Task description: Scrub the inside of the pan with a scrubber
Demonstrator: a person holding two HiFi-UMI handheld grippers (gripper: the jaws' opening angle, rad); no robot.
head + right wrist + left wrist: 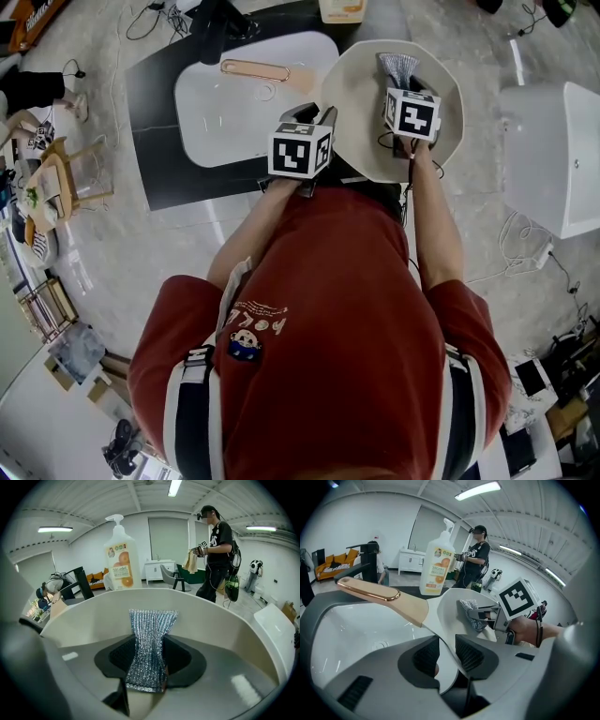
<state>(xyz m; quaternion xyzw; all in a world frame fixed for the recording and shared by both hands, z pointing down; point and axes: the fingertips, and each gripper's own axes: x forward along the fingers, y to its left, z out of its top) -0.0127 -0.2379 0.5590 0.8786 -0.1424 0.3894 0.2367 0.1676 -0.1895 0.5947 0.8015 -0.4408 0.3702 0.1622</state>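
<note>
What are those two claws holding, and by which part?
Left claw grips the pan by its near rim. Right claw pinches the scrubber at its lower end, inside the pan.

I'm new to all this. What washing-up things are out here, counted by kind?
pan: 1
scrubber: 1
soap pump bottle: 1
sink basin: 1
Total: 4

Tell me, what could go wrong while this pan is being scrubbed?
The left gripper holds the pan only by its thin rim, so hard scrubbing might twist the pan loose. The right gripper pinches the scrubber by its lower end, leaving most of it sticking out, so it could fold over or slide out.
</note>
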